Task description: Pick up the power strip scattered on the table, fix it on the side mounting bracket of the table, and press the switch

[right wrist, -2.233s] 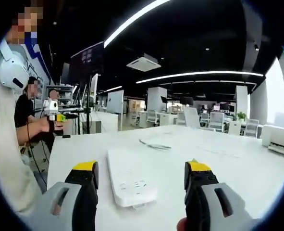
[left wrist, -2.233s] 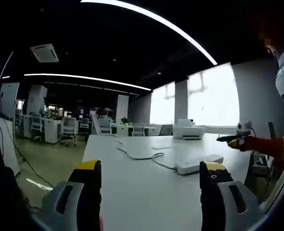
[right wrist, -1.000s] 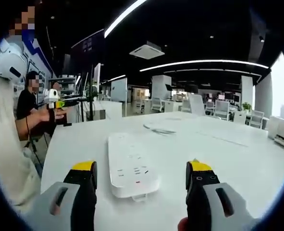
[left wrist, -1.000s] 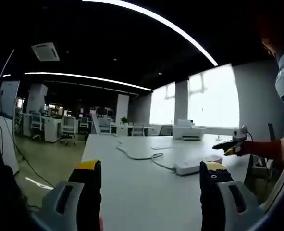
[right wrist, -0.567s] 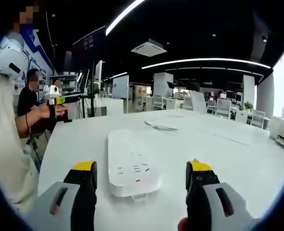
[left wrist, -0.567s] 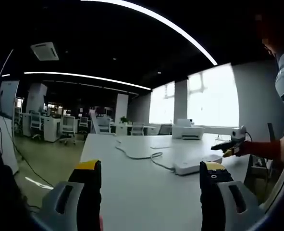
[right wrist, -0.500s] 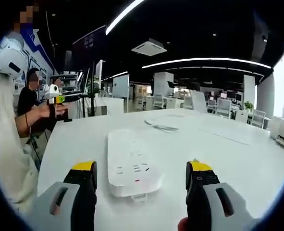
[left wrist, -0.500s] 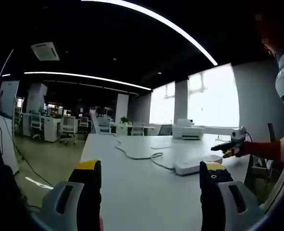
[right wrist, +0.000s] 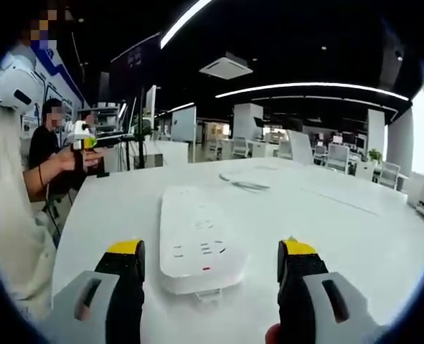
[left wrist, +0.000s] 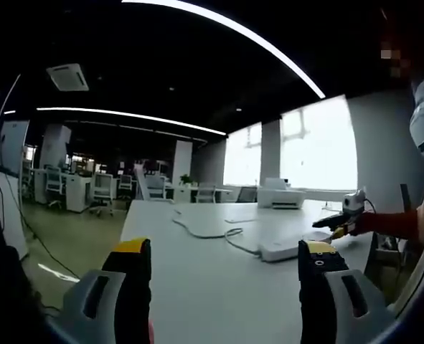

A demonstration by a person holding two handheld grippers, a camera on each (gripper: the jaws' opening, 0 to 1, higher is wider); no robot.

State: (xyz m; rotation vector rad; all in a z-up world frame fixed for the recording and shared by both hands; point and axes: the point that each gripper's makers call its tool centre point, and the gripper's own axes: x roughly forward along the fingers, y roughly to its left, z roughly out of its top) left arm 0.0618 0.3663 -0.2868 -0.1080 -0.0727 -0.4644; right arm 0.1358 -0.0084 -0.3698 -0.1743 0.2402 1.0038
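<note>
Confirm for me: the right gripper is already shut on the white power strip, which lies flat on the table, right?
Not shut. In the right gripper view the right gripper is open, its jaws either side of the white power strip, which lies flat on the table.

left tongs (left wrist: 224,261) agape, right tongs (right wrist: 212,264) agape

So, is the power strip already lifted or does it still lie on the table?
It lies flat on the white table. The power strip rests between the open right claw jaws, which do not touch it.
</note>
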